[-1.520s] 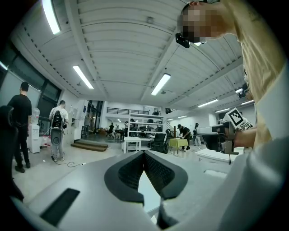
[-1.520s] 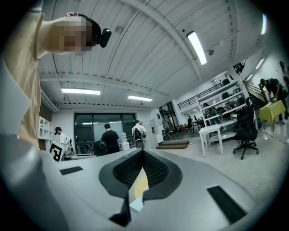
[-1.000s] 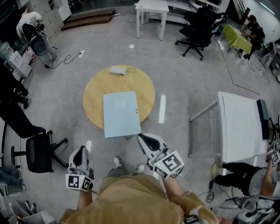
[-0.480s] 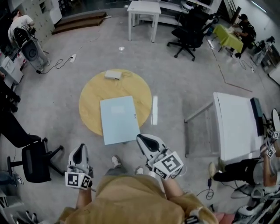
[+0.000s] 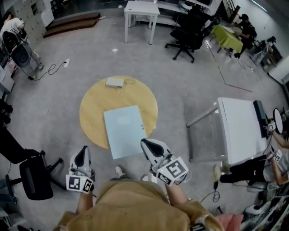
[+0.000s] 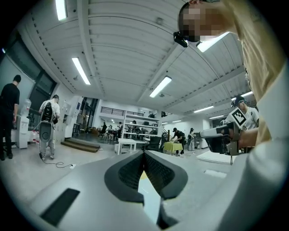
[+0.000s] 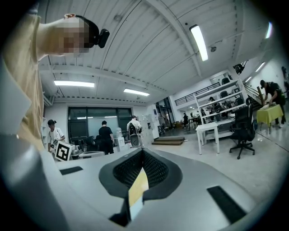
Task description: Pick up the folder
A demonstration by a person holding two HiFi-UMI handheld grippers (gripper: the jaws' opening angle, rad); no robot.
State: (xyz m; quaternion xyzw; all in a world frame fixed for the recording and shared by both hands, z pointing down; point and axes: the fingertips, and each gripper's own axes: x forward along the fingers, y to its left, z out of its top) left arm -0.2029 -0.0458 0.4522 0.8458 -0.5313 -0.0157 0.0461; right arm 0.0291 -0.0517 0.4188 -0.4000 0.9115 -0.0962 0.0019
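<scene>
A light-blue folder (image 5: 124,131) lies flat on a round wooden table (image 5: 97,106), its near edge jutting past the table's rim. My right gripper (image 5: 144,142) is shut and empty, its tip at the folder's near right corner in the head view; whether they touch cannot be told. My left gripper (image 5: 82,150) is also shut and empty, down to the left of the folder and off the table. Both point level toward the table. In the left gripper view the closed left gripper (image 6: 144,153) shows a sliver of folder (image 6: 145,191) below its tips. The right gripper (image 7: 143,151) shows the same.
A small white box (image 5: 114,82) with a cable sits at the table's far edge. A white table (image 5: 244,131) stands at the right, a black chair (image 5: 31,173) at the left. Another white table (image 5: 141,11), an office chair (image 5: 187,25) and several people are farther off.
The table and folder have come nearer to both grippers. The right tip, formerly short of the folder, is now at its near right corner. Both jaws stayed shut.
</scene>
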